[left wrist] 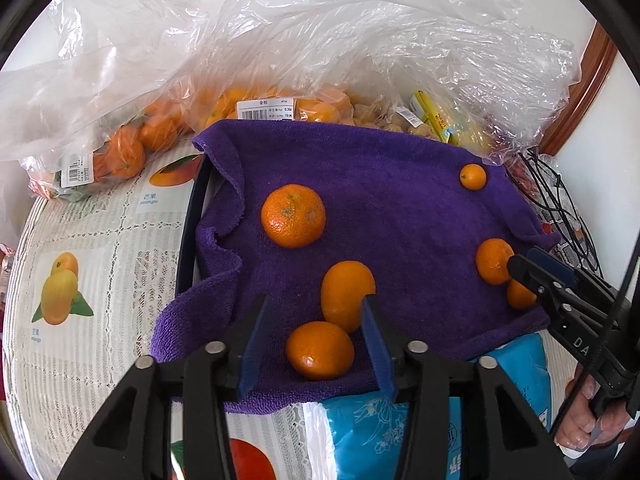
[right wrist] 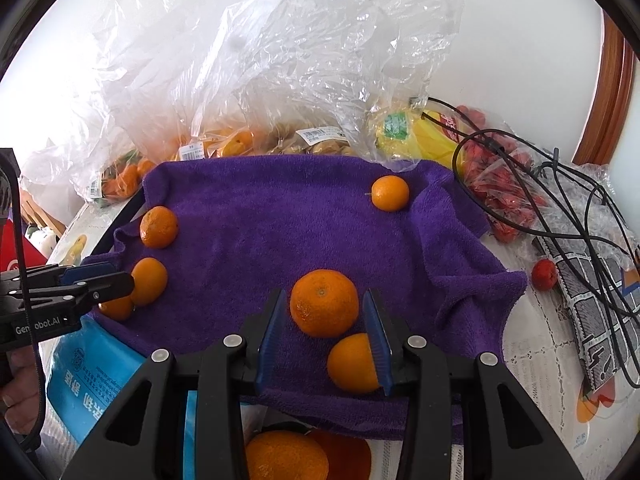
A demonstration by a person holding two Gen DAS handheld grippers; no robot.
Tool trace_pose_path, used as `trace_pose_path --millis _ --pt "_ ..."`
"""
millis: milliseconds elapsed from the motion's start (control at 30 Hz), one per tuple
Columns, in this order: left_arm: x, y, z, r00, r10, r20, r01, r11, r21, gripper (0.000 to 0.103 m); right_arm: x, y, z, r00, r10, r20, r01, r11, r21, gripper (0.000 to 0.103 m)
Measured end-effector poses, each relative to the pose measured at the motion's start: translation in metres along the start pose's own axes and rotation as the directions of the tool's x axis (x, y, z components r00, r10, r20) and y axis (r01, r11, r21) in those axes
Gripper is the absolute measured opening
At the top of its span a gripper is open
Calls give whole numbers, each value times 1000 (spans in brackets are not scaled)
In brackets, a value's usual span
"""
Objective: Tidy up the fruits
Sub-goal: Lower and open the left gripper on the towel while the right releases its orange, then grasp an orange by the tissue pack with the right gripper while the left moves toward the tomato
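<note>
**Citrus spread on a purple towel, both grippers open above it**

Six loose citrus fruits are seen on the purple towel [left wrist: 380,200], which is draped over a dark-rimmed tray. A large mandarin [left wrist: 293,216] is placed left of the towel's middle, and a small kumquat [left wrist: 473,176] near its far right corner. Two oranges [left wrist: 495,261] are found at the towel's right edge, touching each other. An oval orange [left wrist: 347,296] and a round orange [left wrist: 320,350] are found at the towel's near edge, touching each other.

The left gripper [left wrist: 315,300] is held over the towel's near edge with its jaws apart. The round orange lies between the blue pads, and a gap is seen on both sides of it. The right gripper [right wrist: 325,292] is held over the towel's near right part, its jaws likewise apart. One of the right-edge oranges is framed between its fingertips with towel visible beside the left pad; the other is partly hidden by the right pad.

Bagged fruit in clear plastic bags [left wrist: 320,40] is piled behind the towel's far edge, and a blue package [left wrist: 380,432] is seen under its near edge.
</note>
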State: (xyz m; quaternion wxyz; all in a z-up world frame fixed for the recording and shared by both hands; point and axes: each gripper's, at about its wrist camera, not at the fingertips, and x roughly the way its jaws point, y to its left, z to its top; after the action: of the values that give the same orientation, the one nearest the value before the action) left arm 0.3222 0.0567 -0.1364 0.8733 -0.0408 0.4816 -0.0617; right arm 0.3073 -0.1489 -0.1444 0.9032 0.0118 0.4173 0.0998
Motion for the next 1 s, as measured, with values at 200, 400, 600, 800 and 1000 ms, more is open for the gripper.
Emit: trace_pose_path --millis 200,400,600,800,1000 --pt "-16 -3 1 999 -9 36 9 1000 7 56 -19 5 -4 999 -33 23 34 999 -11 40" --pt "-33 -14 -1 998 -22 50 21 999 31 57 -38 3 -16 999 -40 13 40 999 24 40" --pt "-52 -21 -5 997 -46 68 43 998 43 60 -54 3 -33 999 -49 -21 49 998 34 41" --pt "-64 -20 -14 995 -65 72 63 997 37 60 -63 3 -48 998 -48 -47 50 997 52 41" --pt "-75 -21 -23 994 -64 85 61 997 36 60 -68 8 -59 998 -38 -59 41 998 50 41"
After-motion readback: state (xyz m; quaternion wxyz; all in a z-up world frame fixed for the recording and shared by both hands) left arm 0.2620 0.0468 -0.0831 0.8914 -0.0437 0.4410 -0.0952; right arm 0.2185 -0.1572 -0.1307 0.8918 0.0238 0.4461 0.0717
